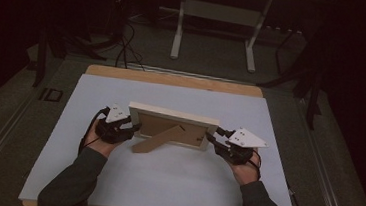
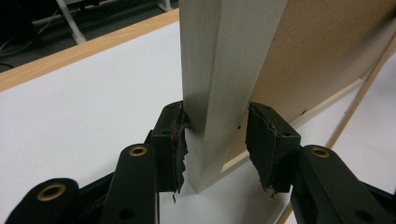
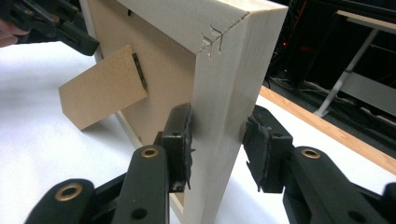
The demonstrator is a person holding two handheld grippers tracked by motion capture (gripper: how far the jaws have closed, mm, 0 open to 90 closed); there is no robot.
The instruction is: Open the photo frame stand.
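A pale wooden picture frame (image 1: 175, 116) stands upright at the middle of the white table top (image 1: 163, 186), its brown back and fold-out stand (image 1: 160, 138) facing me. My left gripper (image 1: 133, 128) is at its left end. In the left gripper view that end of the frame (image 2: 219, 56) sits between the jaws of the left gripper (image 2: 215, 135): one pad touches the wood, the other stands slightly off it. My right gripper (image 1: 211, 137) is at the right end. In the right gripper view both pads of the right gripper (image 3: 217, 140) lie against the frame (image 3: 233, 60), beside the stand (image 3: 102, 86).
The white sheet covers a wooden table whose bare far edge (image 1: 173, 78) shows behind the frame. Beyond it, on the dark floor, stand a desk's white legs (image 1: 214, 35) and several cables (image 1: 125, 48). The left gripper (image 3: 56, 28) shows far off in the right gripper view.
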